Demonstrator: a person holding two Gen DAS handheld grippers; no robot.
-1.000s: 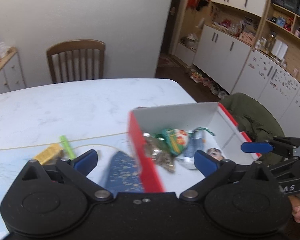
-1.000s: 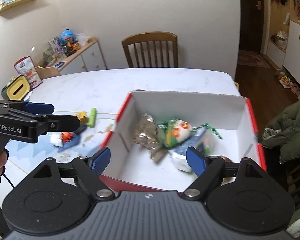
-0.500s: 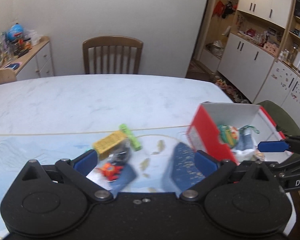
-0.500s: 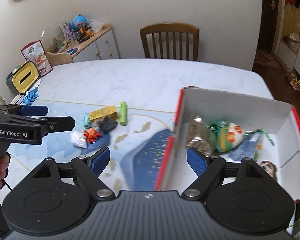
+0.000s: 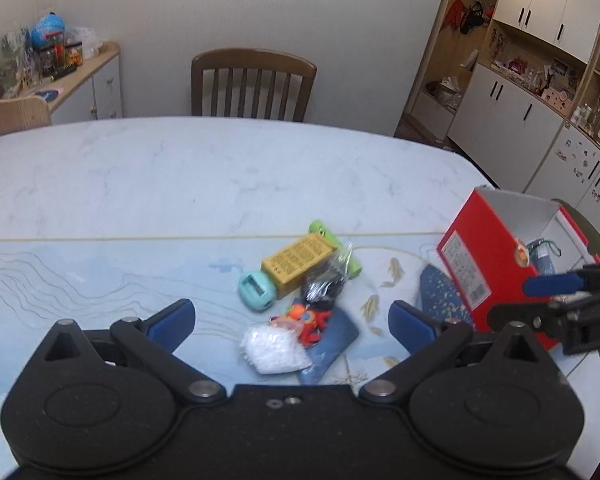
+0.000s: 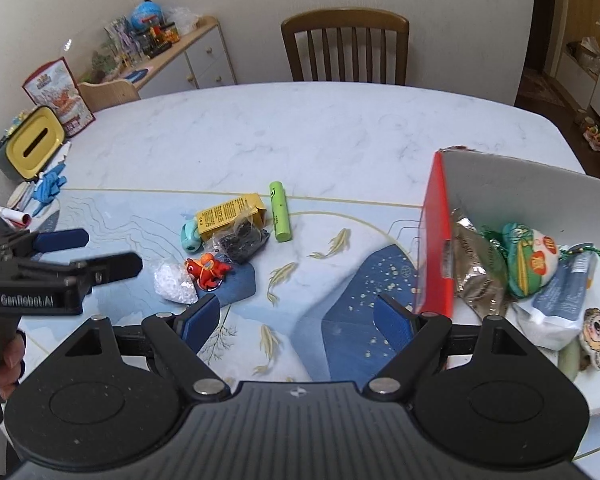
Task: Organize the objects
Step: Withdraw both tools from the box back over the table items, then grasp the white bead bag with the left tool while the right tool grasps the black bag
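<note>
Both the left gripper (image 5: 290, 316) and right gripper (image 6: 296, 316) are being held spread and empty above the table (image 6: 300, 128); small items (image 6: 228, 240) are lying clustered ahead, left of the red box (image 6: 434, 240).

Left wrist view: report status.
Left tool open, empty; right tool open, empty. Loose pile on mat, outside red box. Nothing blocking.

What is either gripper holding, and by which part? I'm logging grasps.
Nothing. The left gripper and right gripper are both open and empty, above the table.
</note>
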